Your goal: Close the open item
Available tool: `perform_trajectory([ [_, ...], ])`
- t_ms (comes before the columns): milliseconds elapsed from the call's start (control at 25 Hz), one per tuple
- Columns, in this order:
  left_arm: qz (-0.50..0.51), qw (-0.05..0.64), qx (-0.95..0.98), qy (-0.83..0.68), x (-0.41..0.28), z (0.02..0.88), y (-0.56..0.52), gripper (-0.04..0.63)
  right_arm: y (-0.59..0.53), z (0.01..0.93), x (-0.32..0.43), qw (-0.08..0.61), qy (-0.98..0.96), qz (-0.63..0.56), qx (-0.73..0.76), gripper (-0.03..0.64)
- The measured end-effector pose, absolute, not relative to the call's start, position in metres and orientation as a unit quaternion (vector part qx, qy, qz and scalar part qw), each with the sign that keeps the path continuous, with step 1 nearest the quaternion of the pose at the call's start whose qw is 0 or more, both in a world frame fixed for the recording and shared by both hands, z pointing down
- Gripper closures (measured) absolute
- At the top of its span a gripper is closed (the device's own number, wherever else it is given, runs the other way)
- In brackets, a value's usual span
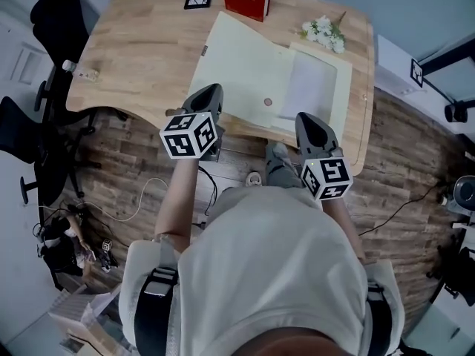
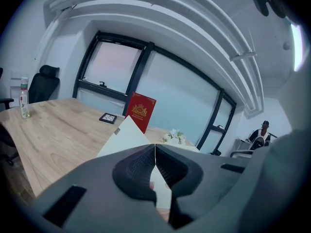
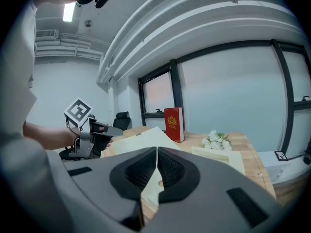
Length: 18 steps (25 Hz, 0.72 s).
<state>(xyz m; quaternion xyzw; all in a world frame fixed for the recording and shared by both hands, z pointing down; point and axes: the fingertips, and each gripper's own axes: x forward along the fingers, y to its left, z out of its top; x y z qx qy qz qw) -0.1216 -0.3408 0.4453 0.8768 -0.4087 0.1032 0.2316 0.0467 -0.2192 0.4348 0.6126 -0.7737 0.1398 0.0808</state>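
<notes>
The cream folder (image 1: 245,73) is lying spread open on the wooden surface (image 1: 141,50), directly ahead of both tongs. Its long axis is running side to side, with the fold pointing away from the person. The wide cover is sitting on the left and the half carrying the white sheet on the right.

The left tongs (image 1: 208,93) are hovering just beside the near edge of that cover. The right tongs (image 1: 308,121) are hanging by the near edge of the sheet side. Both pairs are pressed fully together with nothing between them.

I am judging the left hand to be the nearer one to the cover, which would have to swing rightward over the fold.

From above, the layout is reading flat, and a small round snap (image 1: 268,102) is showing near the fold. The left gripper view instead is showing the cover's corner (image 2: 127,132) pointing toward the red book (image 2: 141,111), possibly lifting off the wood, though I cannot be sure. The right gripper view alone is catching the left tongs (image 3: 99,130) beside the cover, with the flowers (image 3: 216,141) beyond.
</notes>
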Motion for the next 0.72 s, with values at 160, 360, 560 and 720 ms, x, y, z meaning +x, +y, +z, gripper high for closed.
perform_trajectory([
  [160,0.112,0.229,0.871,-0.42,-0.131,0.438,-0.363,0.574,-0.232,0.435,0.048,0.077,-0.782,0.14,0.603,0.597],
  [360,0.137,0.227,0.868,-0.419,-0.135,0.436,-0.384,0.574,-0.245,0.435,0.055,0.079,-0.79,0.137,0.592,0.597],
  [560,0.165,0.23,0.87,-0.404,-0.134,0.438,-0.405,0.574,-0.258,0.437,0.062,0.082,-0.796,0.135,0.585,0.597],
  [720,0.193,0.218,0.871,-0.395,-0.136,0.441,-0.419,0.574,-0.262,0.439,0.066,0.082,-0.796,0.138,0.584,0.597],
])
